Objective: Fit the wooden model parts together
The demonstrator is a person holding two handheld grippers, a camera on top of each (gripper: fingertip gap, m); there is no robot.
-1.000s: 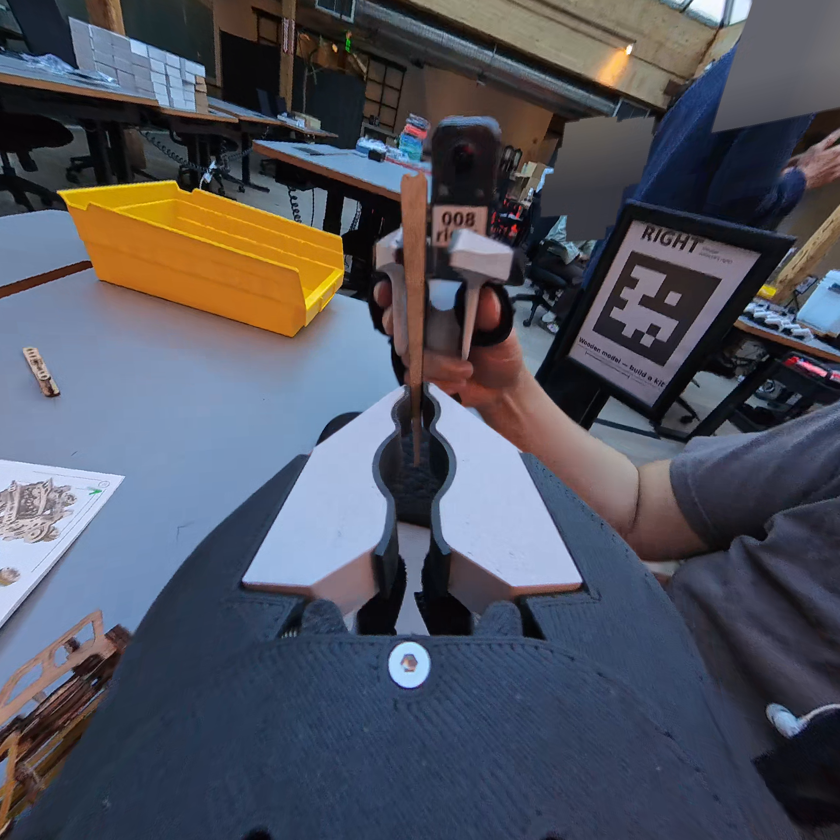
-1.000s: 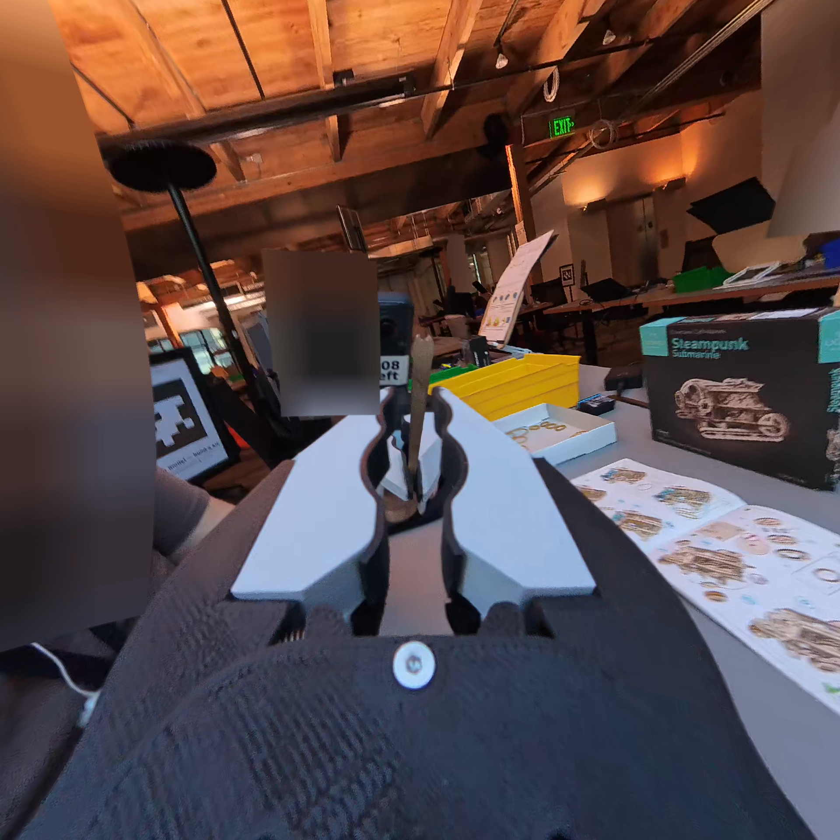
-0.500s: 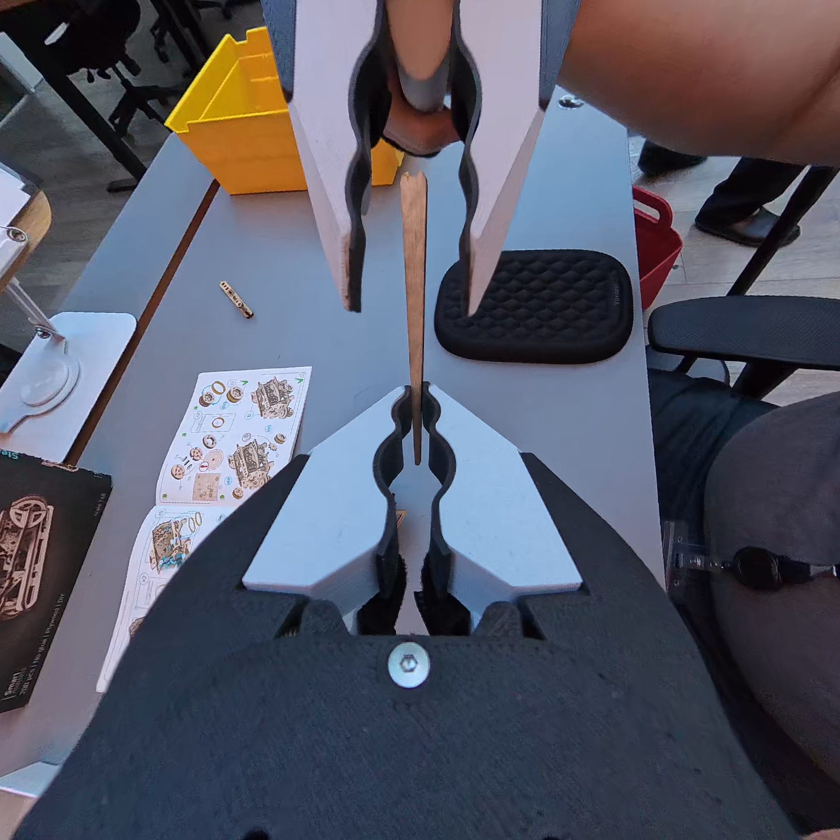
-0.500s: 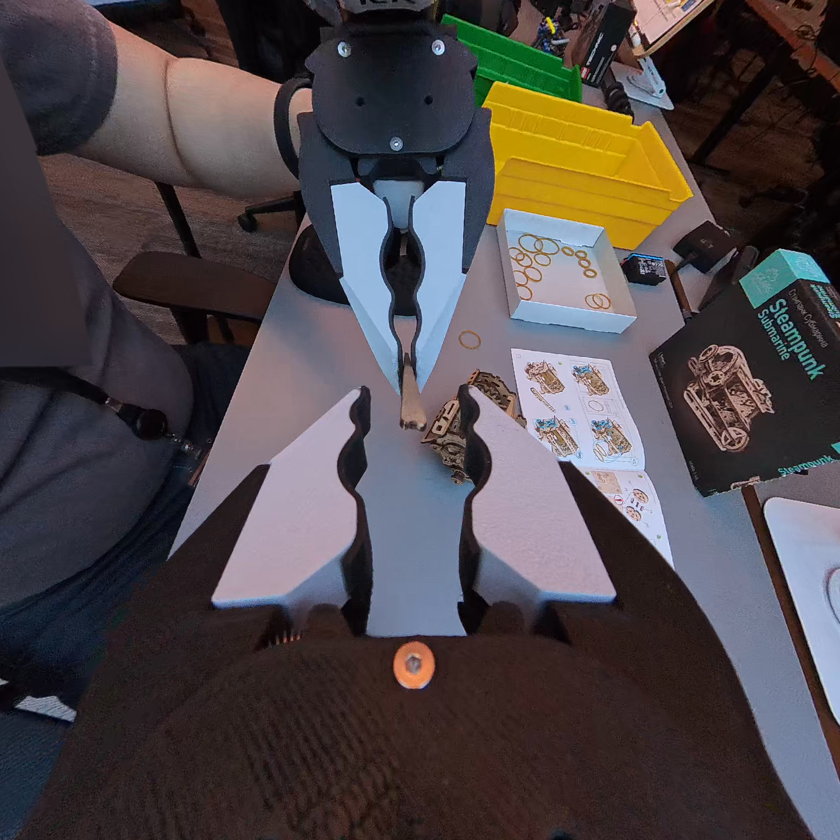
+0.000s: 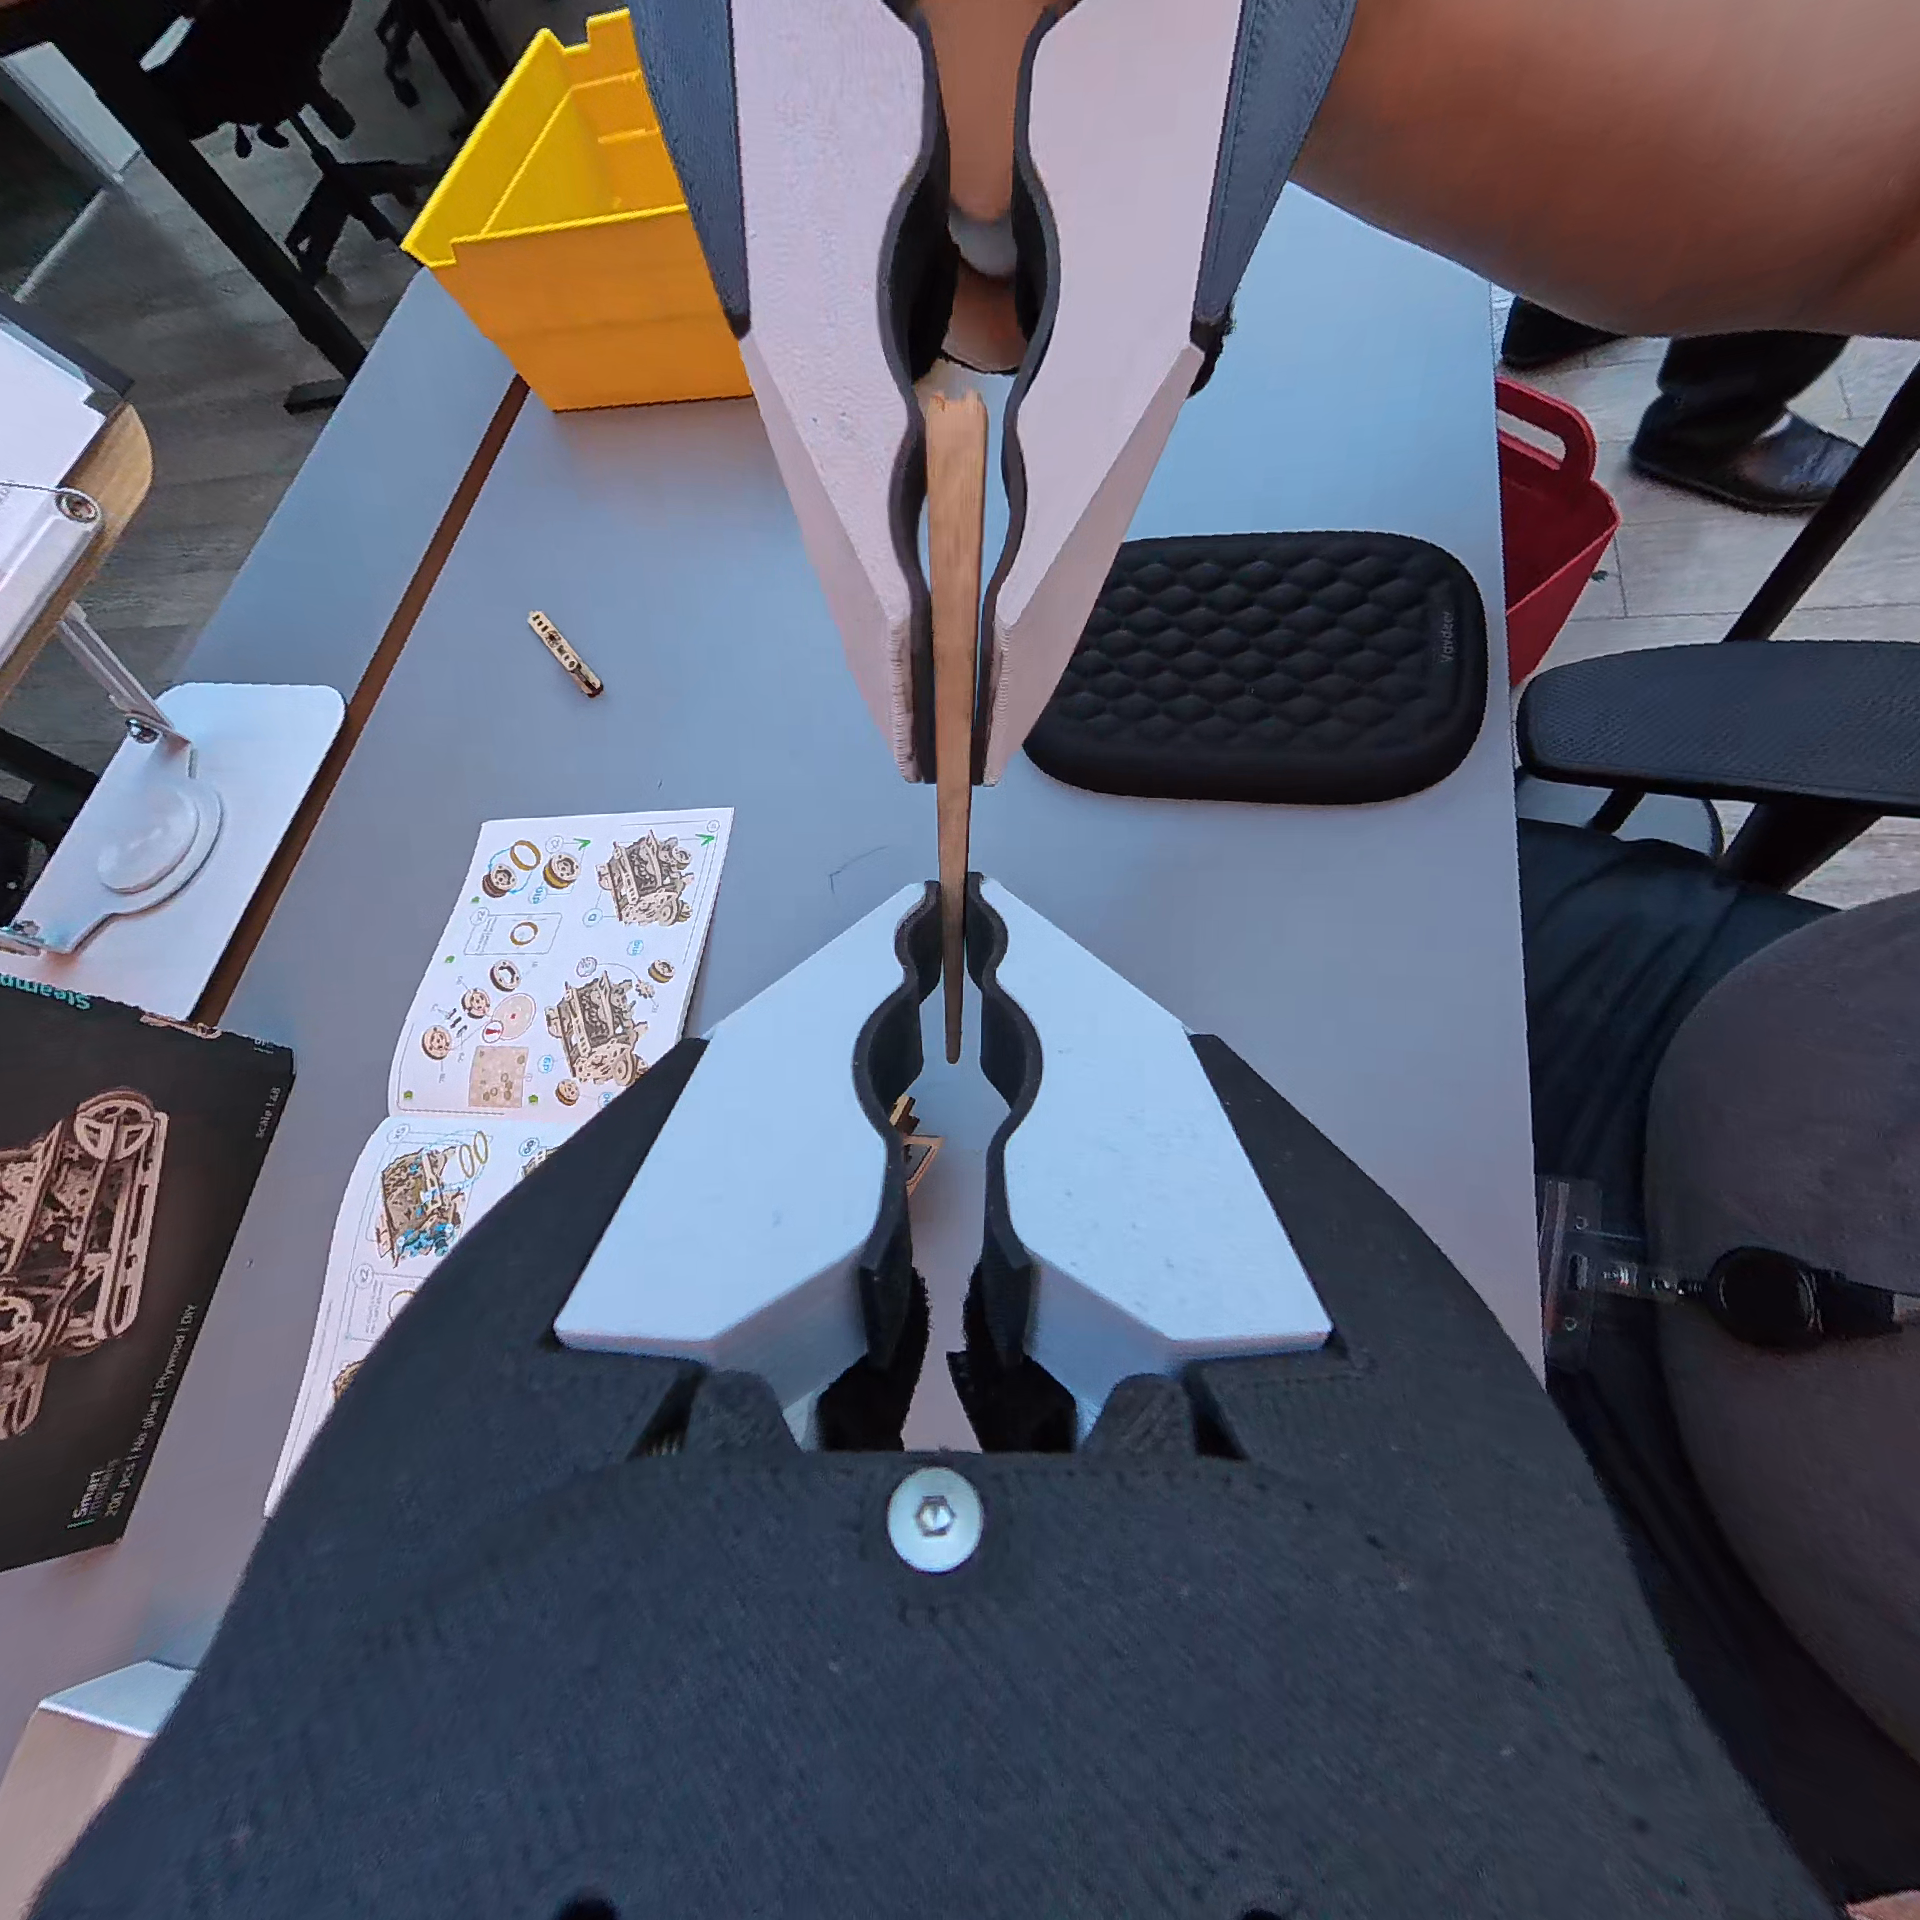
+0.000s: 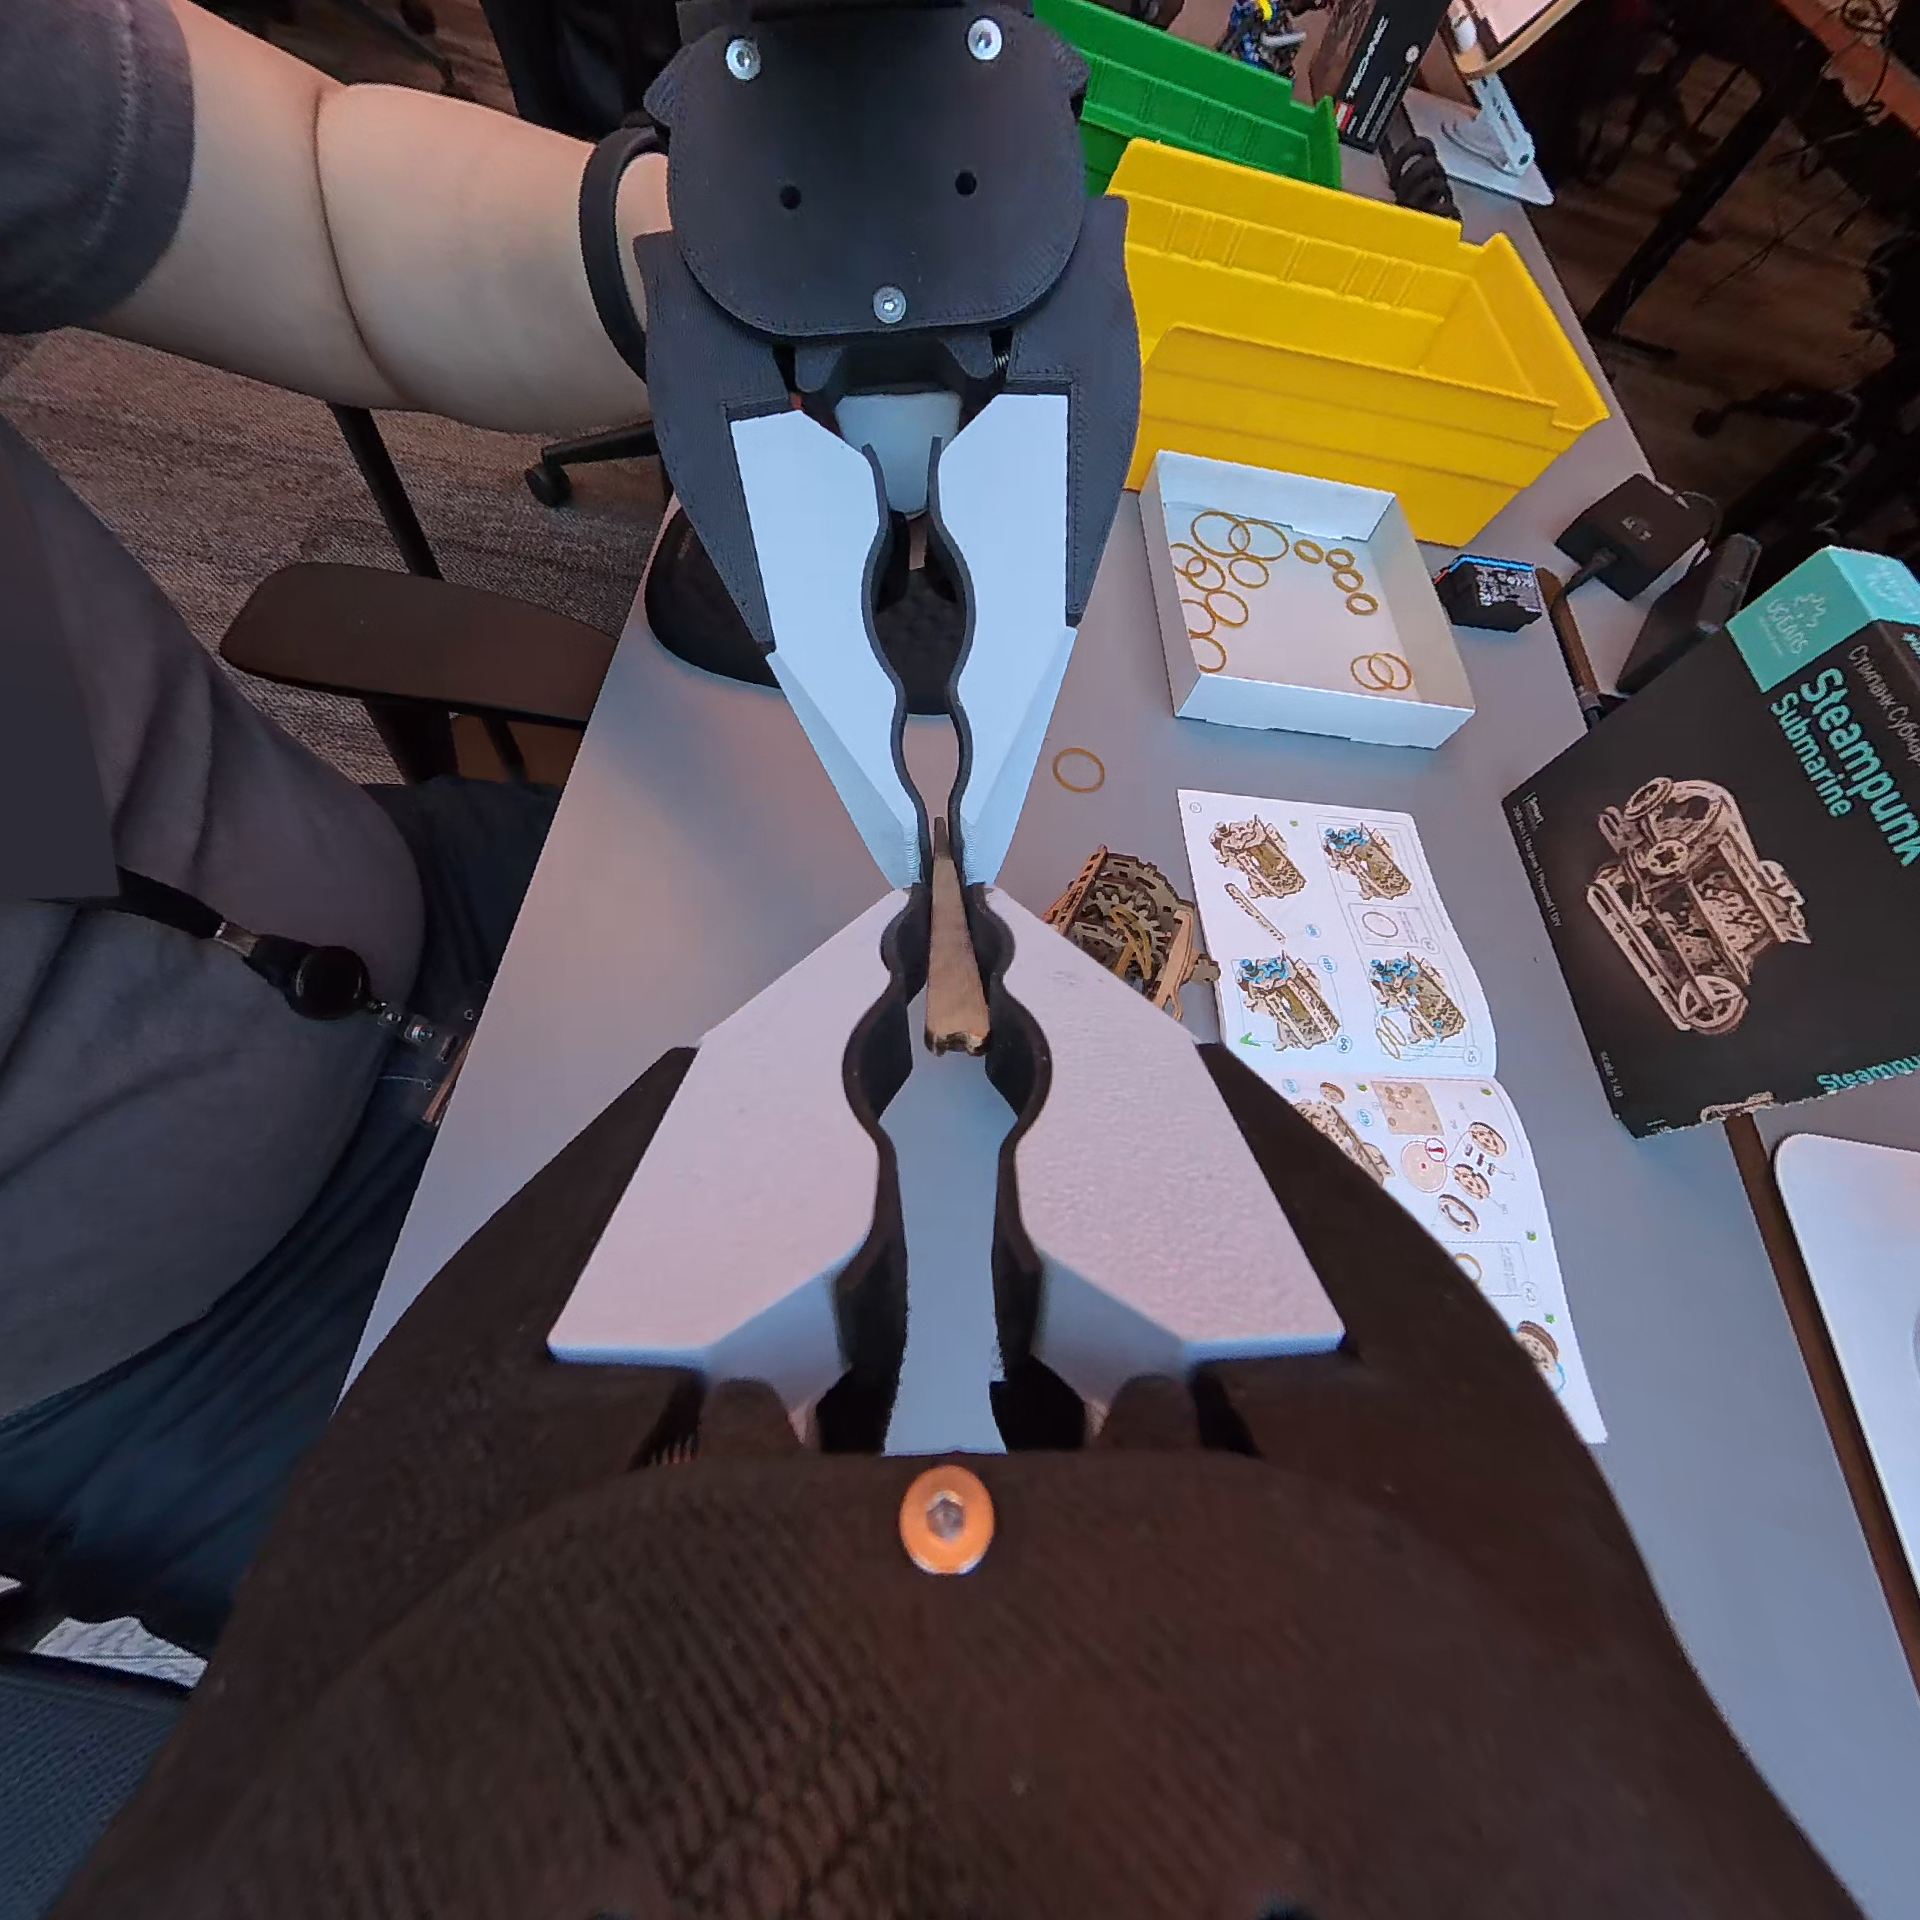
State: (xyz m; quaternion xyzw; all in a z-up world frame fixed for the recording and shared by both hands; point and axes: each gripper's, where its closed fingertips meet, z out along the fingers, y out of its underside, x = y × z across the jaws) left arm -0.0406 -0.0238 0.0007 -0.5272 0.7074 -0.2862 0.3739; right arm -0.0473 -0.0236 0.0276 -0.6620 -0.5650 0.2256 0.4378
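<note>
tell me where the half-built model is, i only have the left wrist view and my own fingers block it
Observer: The wooden model sits on the table, just to the right of the right gripper in the right wrist view, beside the instruction sheet.
Operator: any rubber bands around
Observer: Yes, a white tray of them beside the yellow bin, plus one loose band on the table.
Operator: anything behind that yellow bin
Observer: A green bin.
</note>
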